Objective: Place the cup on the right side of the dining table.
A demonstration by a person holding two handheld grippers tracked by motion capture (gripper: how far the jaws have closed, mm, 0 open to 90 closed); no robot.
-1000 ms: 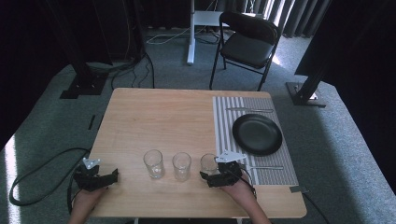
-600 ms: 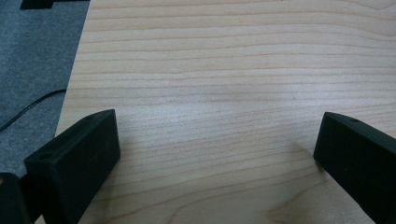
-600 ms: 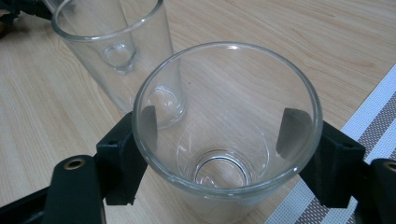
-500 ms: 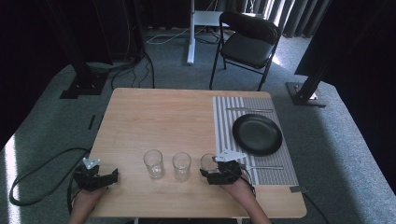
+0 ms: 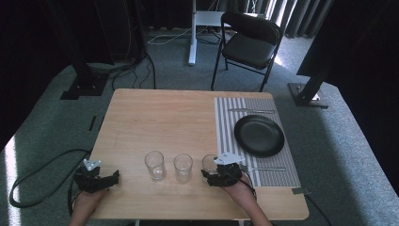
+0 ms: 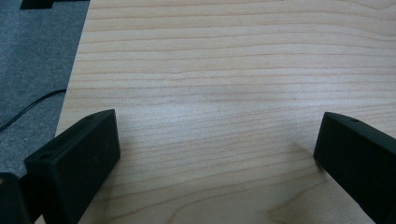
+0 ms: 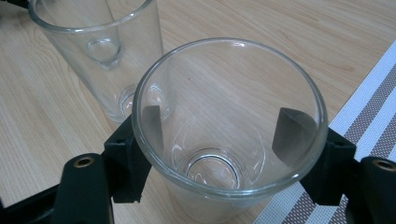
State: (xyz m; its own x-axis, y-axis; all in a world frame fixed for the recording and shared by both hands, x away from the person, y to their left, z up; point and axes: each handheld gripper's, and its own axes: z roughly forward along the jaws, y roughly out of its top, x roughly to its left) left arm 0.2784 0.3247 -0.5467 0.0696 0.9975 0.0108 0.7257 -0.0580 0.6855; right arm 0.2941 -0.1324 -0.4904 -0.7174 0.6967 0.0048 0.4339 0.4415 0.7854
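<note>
**Right jaws clamp the end glass**

The right gripper [image 5: 220, 175] has just been closing, and its jaws now press on either side of the right glass [image 7: 229, 130], low on the wall, near the front edge of the table [image 5: 160, 117]. That glass stands upright, just beside the mat [image 5: 226, 127], last in a row of three. The middle glass [image 5: 182, 167] is close on its left, the left glass [image 5: 154, 165] beyond that.

The risk, as I see it, is the slick, tapered wall: a light squeeze could let the glass slip or tip on a lift. A sideways swing could knock the middle glass, and a move toward the mat could catch the fork [image 5: 263, 168] or the plate [image 5: 259, 135].

The right hand [image 5: 237, 188] lies low and level behind its gripper, forearm coming in from the front edge. The left gripper [image 5: 96, 178] rests near the table's front left corner, jaws wide apart over bare wood, nothing between them.
</note>
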